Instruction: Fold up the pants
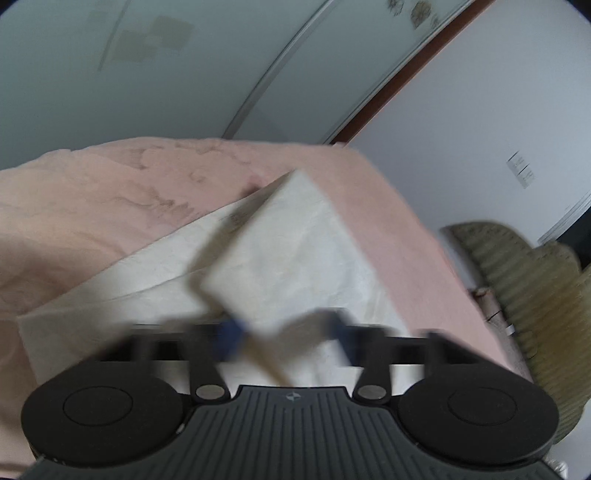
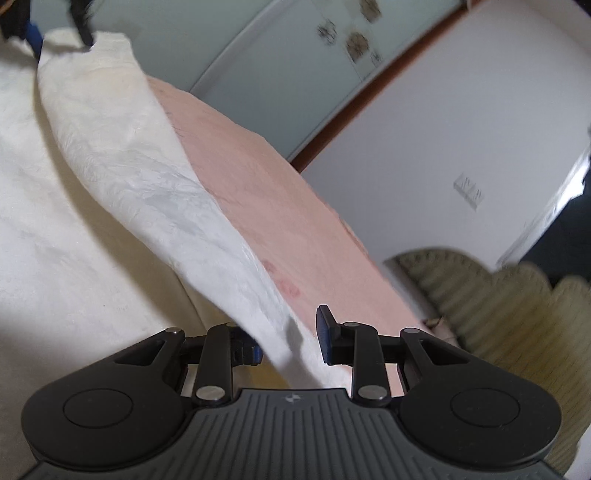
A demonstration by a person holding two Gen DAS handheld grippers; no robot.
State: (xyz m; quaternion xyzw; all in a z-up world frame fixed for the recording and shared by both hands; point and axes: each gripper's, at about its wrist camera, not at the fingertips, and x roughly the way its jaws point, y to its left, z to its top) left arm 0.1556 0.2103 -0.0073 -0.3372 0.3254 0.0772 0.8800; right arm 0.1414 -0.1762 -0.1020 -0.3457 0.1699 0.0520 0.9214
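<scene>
The cream-white pants (image 1: 280, 258) lie on a pink bedsheet (image 1: 92, 206). In the left wrist view my left gripper (image 1: 284, 336) is blurred by motion; a fold of the pants runs between its blue pads, which stand apart. In the right wrist view the pants (image 2: 122, 155) rise in a lifted strip from my right gripper (image 2: 291, 339) up to the left gripper (image 2: 55, 33) at top left, which pinches the far corner. The right gripper's jaws stand apart with the cloth edge between them.
The pink bedsheet (image 2: 280, 206) ends at the bed's right edge. A ribbed olive cushion or chair (image 2: 498, 302) stands beyond that edge. Pale wardrobe doors (image 1: 184, 74) and a white wall (image 2: 443, 129) lie behind the bed.
</scene>
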